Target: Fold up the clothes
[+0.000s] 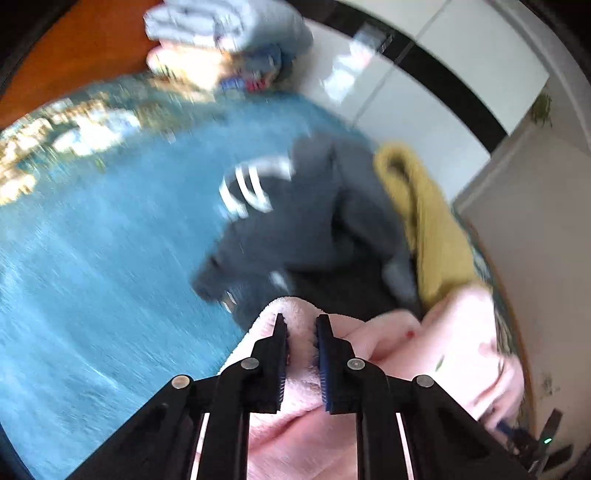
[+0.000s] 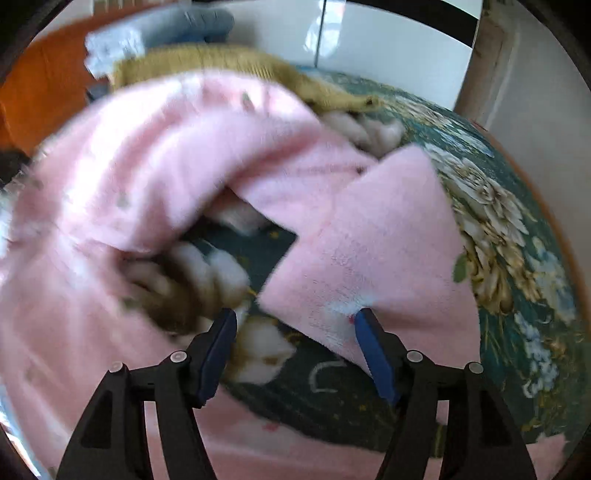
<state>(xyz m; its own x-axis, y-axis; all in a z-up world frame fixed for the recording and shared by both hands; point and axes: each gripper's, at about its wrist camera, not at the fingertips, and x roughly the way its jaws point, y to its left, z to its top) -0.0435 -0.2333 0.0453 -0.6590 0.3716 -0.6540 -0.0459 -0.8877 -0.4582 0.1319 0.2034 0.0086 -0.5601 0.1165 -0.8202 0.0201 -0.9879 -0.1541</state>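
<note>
A fluffy pink garment lies crumpled on the bed; it fills much of the right wrist view. My left gripper is shut on a fold of its pink edge, with fabric pinched between the blue pads. My right gripper is open above the bedspread, and a corner of the pink garment lies against its right finger. Both views are motion-blurred.
A dark grey garment with white stripes and a mustard yellow garment lie beyond on the teal floral bedspread. A stack of folded light blue clothes sits at the far end. A white wall borders the bed.
</note>
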